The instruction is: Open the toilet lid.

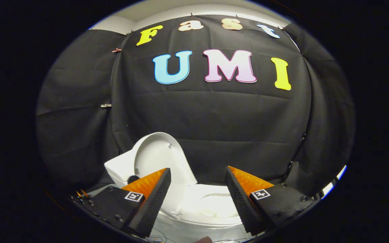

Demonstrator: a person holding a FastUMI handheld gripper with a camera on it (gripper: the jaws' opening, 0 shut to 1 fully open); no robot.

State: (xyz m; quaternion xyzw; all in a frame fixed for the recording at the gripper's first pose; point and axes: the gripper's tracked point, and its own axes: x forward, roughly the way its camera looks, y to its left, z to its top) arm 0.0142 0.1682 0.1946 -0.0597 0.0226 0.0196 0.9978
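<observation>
Cloth wall [214,114] fills most of what we see. Low in the frame's centre sits the white toilet [208,206], its lid [162,155] raised upright at lower left, behind our left finger. Our gripper [198,179] stands spread wide, holding nothing, the seat between the fingers.

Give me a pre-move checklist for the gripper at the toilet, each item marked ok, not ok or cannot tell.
1. Toilet lid raised: ok, it stands upright beyond the fingers, toward the tank.
2. Gripper open: ok, fingers spread wide.
3. Fingers free of the lid: ok, nothing is held between them.
4. Seat down on the bowl: ok, it lies flat between and below the fingers.
5. Lid resting stably against the tank: cannot tell, the contact is hidden.
</observation>
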